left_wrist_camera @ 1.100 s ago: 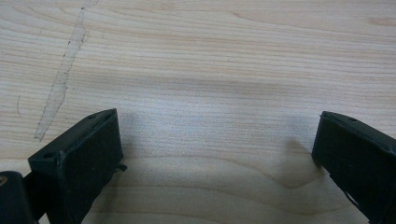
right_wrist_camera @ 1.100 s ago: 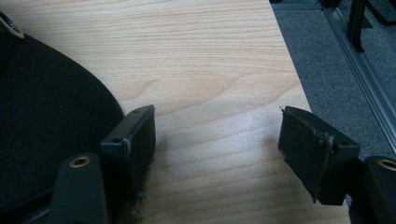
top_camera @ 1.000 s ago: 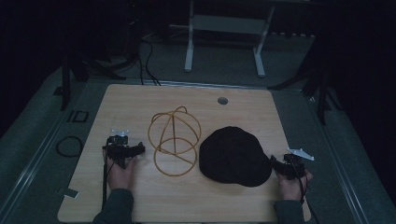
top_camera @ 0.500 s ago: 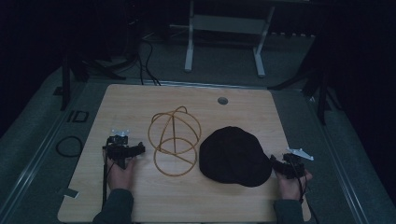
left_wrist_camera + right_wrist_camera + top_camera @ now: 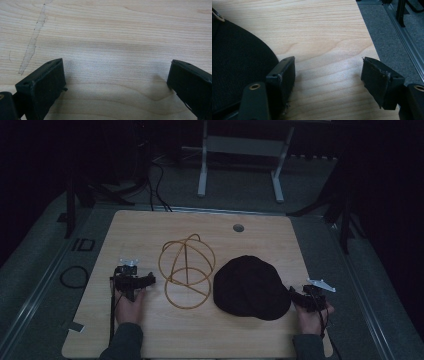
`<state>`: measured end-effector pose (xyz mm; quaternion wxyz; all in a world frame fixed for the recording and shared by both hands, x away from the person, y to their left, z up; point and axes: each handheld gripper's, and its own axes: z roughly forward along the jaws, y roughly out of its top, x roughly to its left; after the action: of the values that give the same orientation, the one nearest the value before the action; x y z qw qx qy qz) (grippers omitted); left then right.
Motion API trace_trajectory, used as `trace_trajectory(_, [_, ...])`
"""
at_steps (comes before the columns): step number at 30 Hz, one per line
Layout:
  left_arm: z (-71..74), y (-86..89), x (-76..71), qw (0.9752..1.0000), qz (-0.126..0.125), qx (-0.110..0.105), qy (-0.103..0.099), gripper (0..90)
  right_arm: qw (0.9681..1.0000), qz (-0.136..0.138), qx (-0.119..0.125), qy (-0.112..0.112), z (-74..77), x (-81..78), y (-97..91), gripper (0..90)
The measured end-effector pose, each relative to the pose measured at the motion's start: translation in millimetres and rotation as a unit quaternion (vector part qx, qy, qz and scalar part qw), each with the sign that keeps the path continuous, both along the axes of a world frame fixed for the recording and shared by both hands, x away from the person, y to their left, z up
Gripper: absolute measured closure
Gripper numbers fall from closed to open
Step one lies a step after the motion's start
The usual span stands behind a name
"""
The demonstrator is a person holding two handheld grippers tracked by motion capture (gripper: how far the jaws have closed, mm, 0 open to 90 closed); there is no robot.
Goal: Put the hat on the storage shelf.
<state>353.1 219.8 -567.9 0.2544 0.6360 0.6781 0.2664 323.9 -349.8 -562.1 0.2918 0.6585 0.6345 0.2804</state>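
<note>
A black cap (image 5: pixel 251 286) lies flat on the wooden table (image 5: pixel 150 227), right of centre. To its left stands a dome-shaped wire hat frame (image 5: pixel 186 269) with a ring base. My left gripper (image 5: pixel 134 281) rests on the table left of the frame, jaws wide open over bare wood (image 5: pixel 112 62). My right gripper (image 5: pixel 306 298) sits at the cap's right edge, open, with nothing between its jaws. In the right gripper view the cap (image 5: pixel 237 62) lies just left of the left jaw.
A round cable hole (image 5: pixel 238 227) is near the table's far edge. The table's right edge (image 5: pixel 369 42) drops to grey carpet close to my right gripper. A white stand's legs (image 5: pixel 240 165) are on the floor beyond the table.
</note>
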Motion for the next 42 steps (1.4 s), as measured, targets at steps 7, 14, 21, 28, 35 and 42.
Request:
trace_trajectory(7, [0.0,-0.4,0.0,1.0000,0.000,0.000,0.000,1.2,0.9999,0.005,0.003,0.013,3.0,-0.4,-0.5,29.8])
trace_trajectory(14, [0.0,-0.5,0.0,1.0000,0.000,0.000,0.000,1.2,0.9990,0.025,0.011,0.036,9.3,0.1,-2.4,35.1])
trace_trajectory(21, [0.1,-1.1,0.0,1.0000,-0.001,0.000,0.000,1.2,0.9979,0.051,0.005,0.040,16.8,-0.6,-3.7,36.8])
trace_trajectory(28, [0.0,-1.3,0.1,1.0000,-0.001,0.000,0.000,1.2,0.9958,0.080,-0.008,0.044,30.9,0.2,0.5,36.7])
trace_trajectory(35, [0.1,-2.5,-0.2,1.0000,-0.001,-0.001,0.000,1.2,0.9913,0.111,-0.033,0.063,46.0,2.8,8.7,36.7])
trace_trajectory(42, [0.1,-3.0,-0.2,1.0000,-0.003,0.000,0.000,1.2,0.9843,0.144,-0.043,0.092,61.8,6.6,18.6,36.8])
